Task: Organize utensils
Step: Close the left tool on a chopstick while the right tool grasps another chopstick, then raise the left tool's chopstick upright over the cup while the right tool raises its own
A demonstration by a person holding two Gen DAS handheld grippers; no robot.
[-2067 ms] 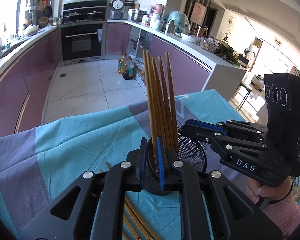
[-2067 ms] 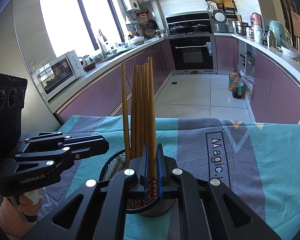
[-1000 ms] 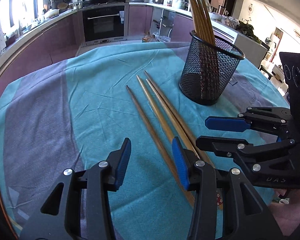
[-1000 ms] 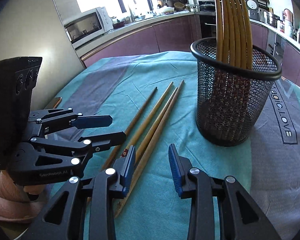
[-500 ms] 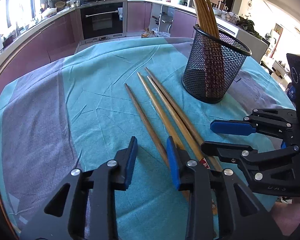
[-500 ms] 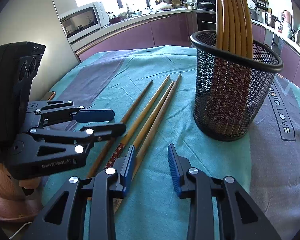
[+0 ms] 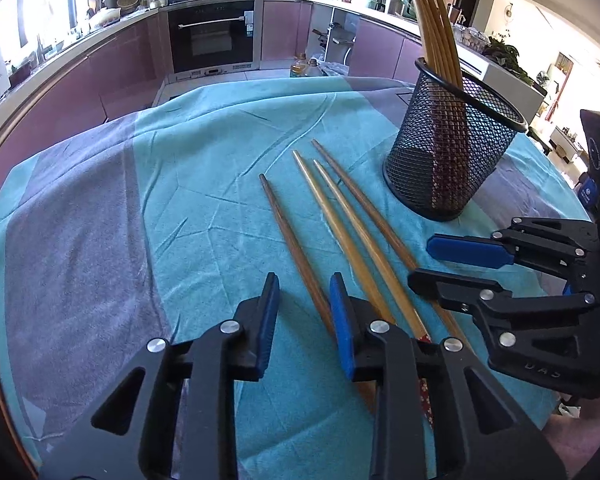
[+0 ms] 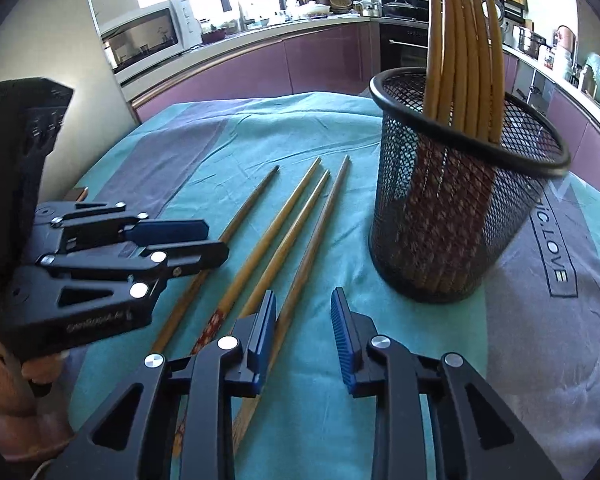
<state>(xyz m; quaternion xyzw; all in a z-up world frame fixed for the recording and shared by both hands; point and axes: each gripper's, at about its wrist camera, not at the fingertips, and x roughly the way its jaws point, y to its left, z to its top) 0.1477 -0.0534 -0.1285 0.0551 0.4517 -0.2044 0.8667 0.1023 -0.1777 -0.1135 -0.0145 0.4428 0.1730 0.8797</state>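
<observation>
Left wrist view: the left gripper (image 7: 304, 300) and right gripper (image 7: 440, 260), both spread and empty, hover over four loose chopsticks (image 7: 340, 228) beside the mesh holder (image 7: 452, 148), seemingly ready to collect them

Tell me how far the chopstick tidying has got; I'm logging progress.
Done: several chopsticks stand in the mesh cup. In hand: nothing; left gripper and right gripper hover with jaws open. Left: four loose chopsticks on the tablecloth.
</observation>
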